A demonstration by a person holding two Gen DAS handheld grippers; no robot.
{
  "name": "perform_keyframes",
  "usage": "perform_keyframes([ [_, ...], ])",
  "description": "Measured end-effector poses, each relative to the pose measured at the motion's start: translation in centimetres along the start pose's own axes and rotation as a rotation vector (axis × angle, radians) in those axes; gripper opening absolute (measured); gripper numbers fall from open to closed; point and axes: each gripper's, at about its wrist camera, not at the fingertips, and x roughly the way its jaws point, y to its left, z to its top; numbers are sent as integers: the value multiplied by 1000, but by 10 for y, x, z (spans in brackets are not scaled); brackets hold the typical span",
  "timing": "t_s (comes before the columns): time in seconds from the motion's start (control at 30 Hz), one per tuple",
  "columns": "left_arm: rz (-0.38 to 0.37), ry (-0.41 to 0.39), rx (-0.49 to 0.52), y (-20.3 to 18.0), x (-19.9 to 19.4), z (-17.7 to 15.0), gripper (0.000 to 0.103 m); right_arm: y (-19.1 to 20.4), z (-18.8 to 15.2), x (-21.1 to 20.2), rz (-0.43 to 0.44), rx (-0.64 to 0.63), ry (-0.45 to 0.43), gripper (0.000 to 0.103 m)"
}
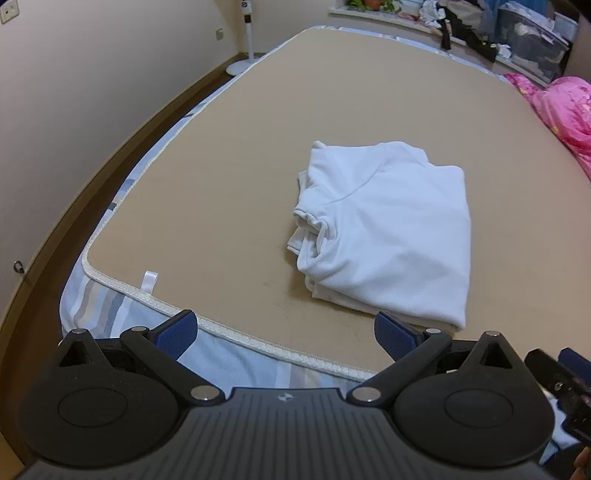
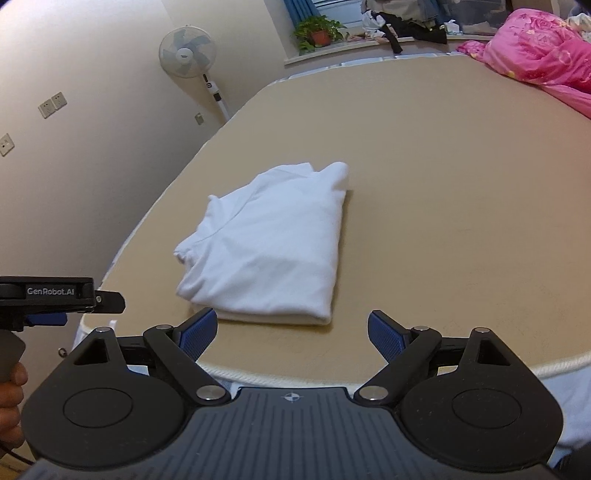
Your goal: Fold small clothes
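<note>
While both tools hang above the near edge of the bed, the folded white shirt [image 1: 384, 229] lies flat on the tan mat [image 1: 229, 155], well in from that edge and touching neither tool. Left tool [image 1: 284, 332]: blue pads spread wide, nothing between them; the shirt sits ahead and to its right. Right tool [image 2: 291, 334]: pads likewise spread and empty; the shirt sits just ahead, slightly left.

Left view only: striped bedsheet [image 1: 96, 306] under the mat's near corner and a white tag [image 1: 149, 280] on the mat, left of the shirt. Right view only: fan head [image 2: 187, 51] and potted plant [image 2: 319, 33] beyond the shirt, plus the left tool's side with the person's hand [image 2: 11, 402] gripping its handle. Pink quilt [image 2: 543, 55] lies far right of the shirt.
</note>
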Motion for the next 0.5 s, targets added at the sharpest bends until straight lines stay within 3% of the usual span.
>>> perform_keyframes([
  [0.1,11,35,-2,-6,16,5,102,-9,10,11,-14,6,3,89],
  [0.23,-98,133,-104,-3,49,11,102,-24,23,25,-39,16,0,89],
  [0.4,-166,203,-189,-6,93,17,102,-58,44,48,-33,77,10,89],
  [0.5,-153,226,-180,-13,114,18,102,-83,63,72,-11,126,25,89],
])
